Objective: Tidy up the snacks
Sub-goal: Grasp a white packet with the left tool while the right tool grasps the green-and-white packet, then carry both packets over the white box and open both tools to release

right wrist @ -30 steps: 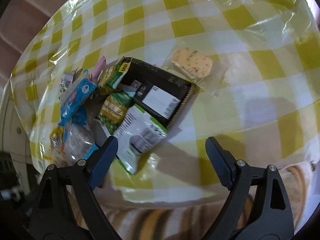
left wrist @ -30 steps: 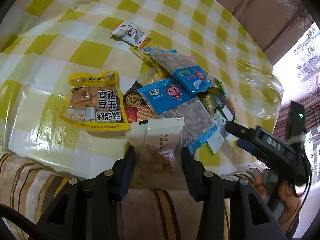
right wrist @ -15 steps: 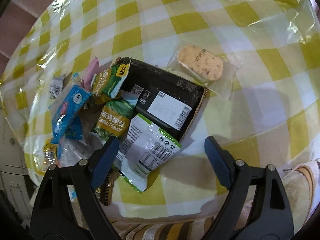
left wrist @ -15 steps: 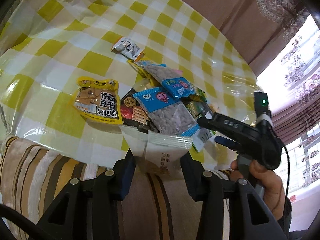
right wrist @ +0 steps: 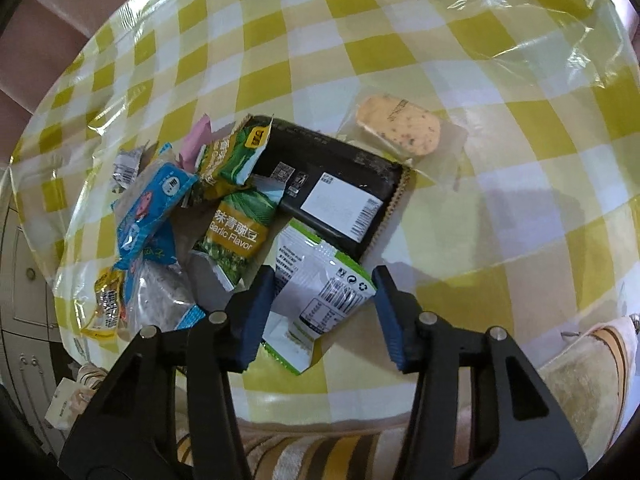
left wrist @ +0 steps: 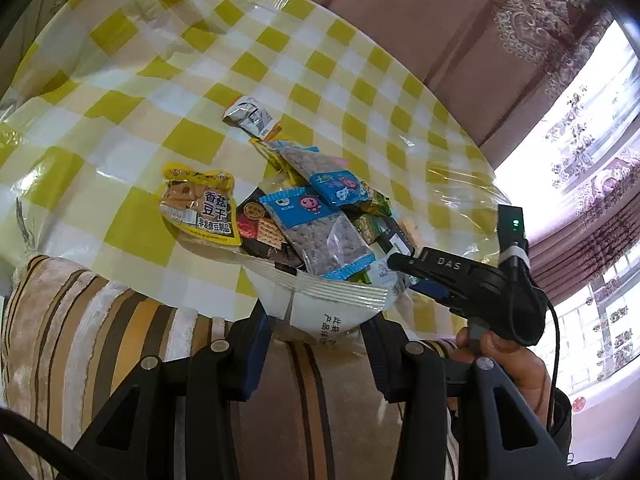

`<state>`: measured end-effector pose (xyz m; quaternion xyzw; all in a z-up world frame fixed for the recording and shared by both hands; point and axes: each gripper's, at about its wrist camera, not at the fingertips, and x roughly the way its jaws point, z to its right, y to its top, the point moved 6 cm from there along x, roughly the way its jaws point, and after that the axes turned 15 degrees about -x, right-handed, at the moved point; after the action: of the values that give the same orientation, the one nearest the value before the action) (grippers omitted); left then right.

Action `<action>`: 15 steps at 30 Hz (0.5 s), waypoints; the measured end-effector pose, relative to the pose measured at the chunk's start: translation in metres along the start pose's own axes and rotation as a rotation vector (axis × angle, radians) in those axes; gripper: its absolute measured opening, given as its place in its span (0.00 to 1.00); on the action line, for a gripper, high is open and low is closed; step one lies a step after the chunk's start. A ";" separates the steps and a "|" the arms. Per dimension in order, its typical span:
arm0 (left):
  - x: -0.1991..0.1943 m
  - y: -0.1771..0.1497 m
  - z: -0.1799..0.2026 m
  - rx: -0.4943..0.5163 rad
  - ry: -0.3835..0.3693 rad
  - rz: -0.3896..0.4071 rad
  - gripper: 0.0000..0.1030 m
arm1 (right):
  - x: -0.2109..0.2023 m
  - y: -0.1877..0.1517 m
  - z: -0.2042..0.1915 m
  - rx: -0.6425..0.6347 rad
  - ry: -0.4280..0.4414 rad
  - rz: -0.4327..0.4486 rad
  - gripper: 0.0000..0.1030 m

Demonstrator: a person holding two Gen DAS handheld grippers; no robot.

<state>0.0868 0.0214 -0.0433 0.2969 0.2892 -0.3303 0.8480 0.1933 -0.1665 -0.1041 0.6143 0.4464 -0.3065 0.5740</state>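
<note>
A heap of snack packets lies on the yellow checked tablecloth [left wrist: 132, 152]. My left gripper [left wrist: 316, 324] is shut on a white packet [left wrist: 320, 300] and holds it above the striped cushion [left wrist: 100, 320], clear of the heap. My right gripper [right wrist: 324, 312] is open, its jaws on either side of a green and white packet [right wrist: 320, 284] at the near edge of the heap. It also shows in the left wrist view [left wrist: 460, 276]. A black packet [right wrist: 332, 188] and green pea packets [right wrist: 236, 232] lie just beyond it.
A yellow tofu packet [left wrist: 198, 208] lies left of the heap, a small grey wrapper [left wrist: 250, 114] behind it. Blue packets [left wrist: 316, 228] top the heap. A wrapped biscuit [right wrist: 400, 126] lies apart at the right. Curtains [left wrist: 520, 20] and a window stand behind the table.
My left gripper has lifted the white packet up and back off the table. My right gripper has moved down to the heap and narrowed its jaws around the green and white packet.
</note>
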 end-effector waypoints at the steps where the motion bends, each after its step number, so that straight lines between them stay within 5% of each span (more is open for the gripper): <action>1: -0.001 -0.001 0.002 0.004 -0.002 0.002 0.43 | -0.005 0.000 0.001 0.002 0.007 0.020 0.52; 15: -0.002 -0.026 0.053 0.096 -0.081 -0.014 0.43 | -0.084 -0.023 0.050 0.010 0.002 0.181 0.52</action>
<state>0.0824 -0.0306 -0.0156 0.3216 0.2407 -0.3612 0.8415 0.1450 -0.2332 -0.0469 0.6554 0.3877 -0.2550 0.5959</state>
